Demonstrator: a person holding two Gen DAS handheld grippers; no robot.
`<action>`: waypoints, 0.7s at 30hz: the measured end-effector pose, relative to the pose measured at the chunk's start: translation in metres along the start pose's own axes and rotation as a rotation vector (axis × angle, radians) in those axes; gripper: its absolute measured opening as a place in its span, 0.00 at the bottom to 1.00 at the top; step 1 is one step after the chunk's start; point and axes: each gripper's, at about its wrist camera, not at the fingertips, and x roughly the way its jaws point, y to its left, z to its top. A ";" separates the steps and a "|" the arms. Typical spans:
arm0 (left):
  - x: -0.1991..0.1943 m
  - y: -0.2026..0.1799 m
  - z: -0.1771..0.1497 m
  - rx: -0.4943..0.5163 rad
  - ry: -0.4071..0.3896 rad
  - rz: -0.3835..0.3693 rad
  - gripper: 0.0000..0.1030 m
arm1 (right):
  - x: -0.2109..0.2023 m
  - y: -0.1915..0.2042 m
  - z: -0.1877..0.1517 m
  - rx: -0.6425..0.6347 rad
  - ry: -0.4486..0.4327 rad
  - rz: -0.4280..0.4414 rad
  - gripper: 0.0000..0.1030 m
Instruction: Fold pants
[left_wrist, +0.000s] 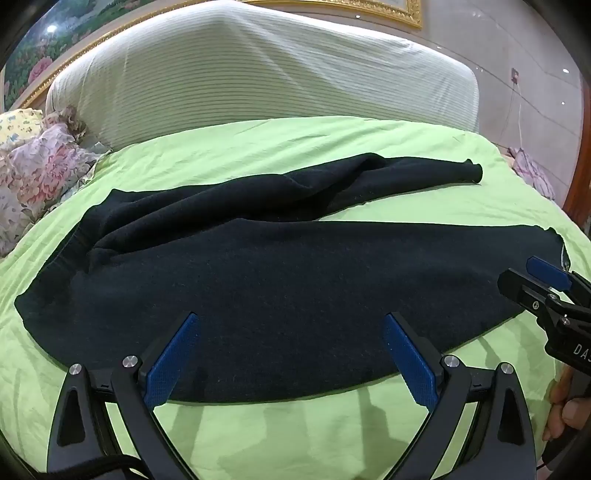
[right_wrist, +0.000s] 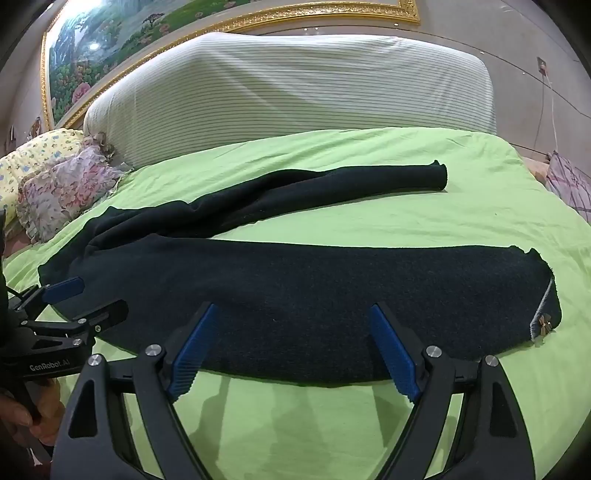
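1. Dark pants (left_wrist: 295, 280) spread across the green sheet (left_wrist: 295, 147), waistband left, both legs trailing right, far leg rumpled and angled away.
2. Left gripper (left_wrist: 290, 356) gaping wide above the near edge, holding nothing.
3. Right gripper (right_wrist: 291, 345) equally wide, empty, over the near leg.
4. Likely trouble: pinching sheet along with fabric, or dragging that bunched far leg into a crooked fold.
5. Hard to make out: folds in the dark cloth; pillows (right_wrist: 55, 184) cut off at left.
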 end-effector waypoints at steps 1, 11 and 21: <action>0.000 0.000 0.000 0.000 0.000 -0.001 0.96 | 0.001 0.000 0.001 0.001 0.001 0.001 0.82; 0.003 0.009 -0.001 -0.008 0.009 -0.012 0.96 | -0.001 -0.002 -0.003 0.000 0.000 0.003 0.82; 0.003 0.004 0.002 -0.007 0.001 -0.007 0.96 | 0.001 0.000 -0.002 0.008 -0.002 -0.001 0.82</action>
